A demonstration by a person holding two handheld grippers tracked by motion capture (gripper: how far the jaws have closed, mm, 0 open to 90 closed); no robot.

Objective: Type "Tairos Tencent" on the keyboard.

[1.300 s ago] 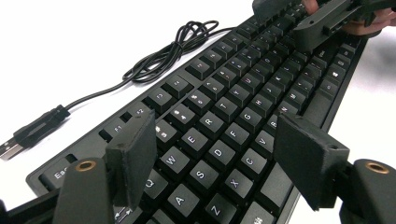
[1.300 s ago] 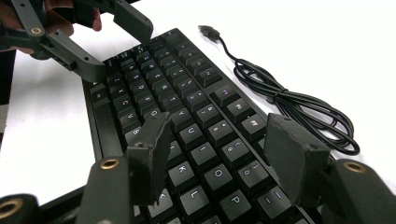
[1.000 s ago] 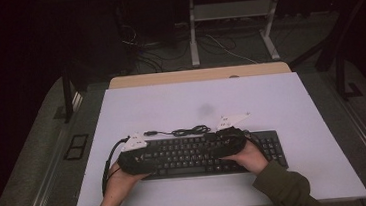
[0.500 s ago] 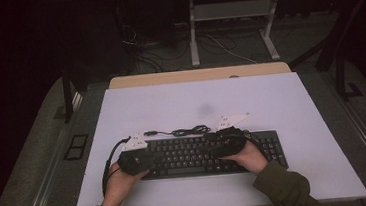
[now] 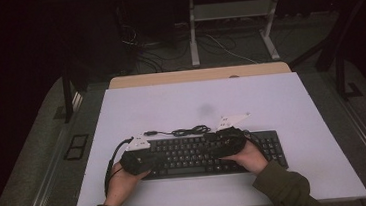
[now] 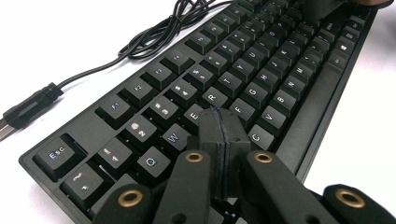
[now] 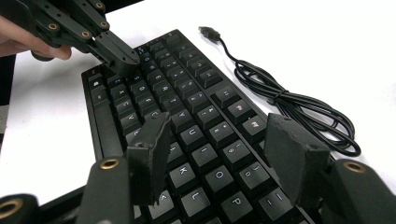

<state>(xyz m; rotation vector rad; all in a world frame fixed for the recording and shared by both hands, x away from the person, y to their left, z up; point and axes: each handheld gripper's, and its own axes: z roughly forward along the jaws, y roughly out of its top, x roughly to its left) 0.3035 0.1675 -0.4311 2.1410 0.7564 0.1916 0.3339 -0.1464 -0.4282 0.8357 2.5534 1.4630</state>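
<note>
At the lower middle of the high view, the black keyboard (image 5: 200, 154) lies on the white table (image 5: 281, 104). The left gripper (image 6: 224, 135) has just closed, empty, jaws pressed together above the D key; the right gripper (image 7: 224, 154) hovers, jaws apart, over the right-hand keys.

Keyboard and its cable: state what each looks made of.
Keyboard: likely matte black plastic, with dull moulded keycaps and printed legends. Cable: seemingly black rubbery sheath, faintly glossy, lying in limp loops, with a metal-tipped USB plug.
</note>
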